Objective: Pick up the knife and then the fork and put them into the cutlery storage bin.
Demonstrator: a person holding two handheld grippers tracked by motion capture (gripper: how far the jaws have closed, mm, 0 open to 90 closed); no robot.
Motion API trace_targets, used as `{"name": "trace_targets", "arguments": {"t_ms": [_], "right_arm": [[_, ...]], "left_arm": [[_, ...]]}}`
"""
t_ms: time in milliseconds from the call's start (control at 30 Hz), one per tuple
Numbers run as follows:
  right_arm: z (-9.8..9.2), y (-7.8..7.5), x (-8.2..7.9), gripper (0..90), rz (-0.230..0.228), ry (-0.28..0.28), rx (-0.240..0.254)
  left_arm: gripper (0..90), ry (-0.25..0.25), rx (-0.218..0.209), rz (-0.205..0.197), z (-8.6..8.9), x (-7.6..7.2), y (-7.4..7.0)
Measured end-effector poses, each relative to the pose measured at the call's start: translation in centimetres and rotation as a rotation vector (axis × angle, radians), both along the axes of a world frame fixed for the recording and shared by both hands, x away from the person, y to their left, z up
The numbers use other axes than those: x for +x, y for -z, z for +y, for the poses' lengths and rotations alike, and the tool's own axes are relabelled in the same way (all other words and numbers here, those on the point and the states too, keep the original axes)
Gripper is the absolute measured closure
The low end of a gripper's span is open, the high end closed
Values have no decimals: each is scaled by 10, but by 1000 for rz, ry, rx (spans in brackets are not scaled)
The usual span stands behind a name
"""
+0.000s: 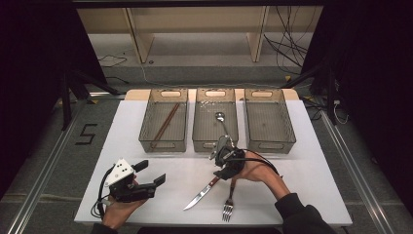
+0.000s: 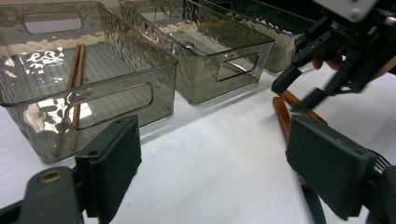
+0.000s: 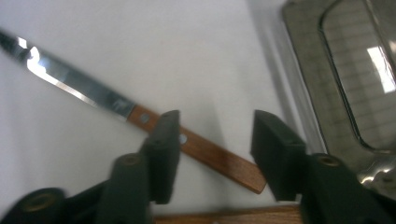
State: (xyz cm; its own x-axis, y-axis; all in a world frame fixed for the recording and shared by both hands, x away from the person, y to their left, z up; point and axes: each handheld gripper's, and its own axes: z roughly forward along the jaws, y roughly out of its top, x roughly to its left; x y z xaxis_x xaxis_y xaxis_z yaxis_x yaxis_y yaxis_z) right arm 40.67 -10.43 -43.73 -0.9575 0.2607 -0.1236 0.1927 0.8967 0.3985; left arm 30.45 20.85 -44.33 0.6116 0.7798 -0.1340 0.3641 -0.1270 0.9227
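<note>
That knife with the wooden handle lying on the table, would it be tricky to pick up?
Probably a little. The knife lies flat on the white table, so the jaws have little height to catch. Its shiny blade looks slippery; the wooden handle likely grips better. It seems stiff, and flat enough not to roll.

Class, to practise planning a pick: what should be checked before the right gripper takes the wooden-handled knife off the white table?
1. Right gripper jaws open: ok.
2. Wooden-handled steel knife handle lined up with the gap: ok.
3. Pads gripping the handle: not ok, not yet.
4. Wooden-handled fork apart from the knife: cannot tell.
5. Right-hand translucent grey plastic bin empty: ok.
6. Left gripper out of the way: ok.
</note>
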Motion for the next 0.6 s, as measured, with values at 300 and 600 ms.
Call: {"name": "trace_targets", "arguments": {"t_ms": [300,600], "right_arm": [[13,5,-5,397,23,-172,-126],[23,14,-5,390,19,-235,-181]], "left_arm": [[178,0,-2,1,0,0,0],[178,0,0,0,0,0,0]]}}
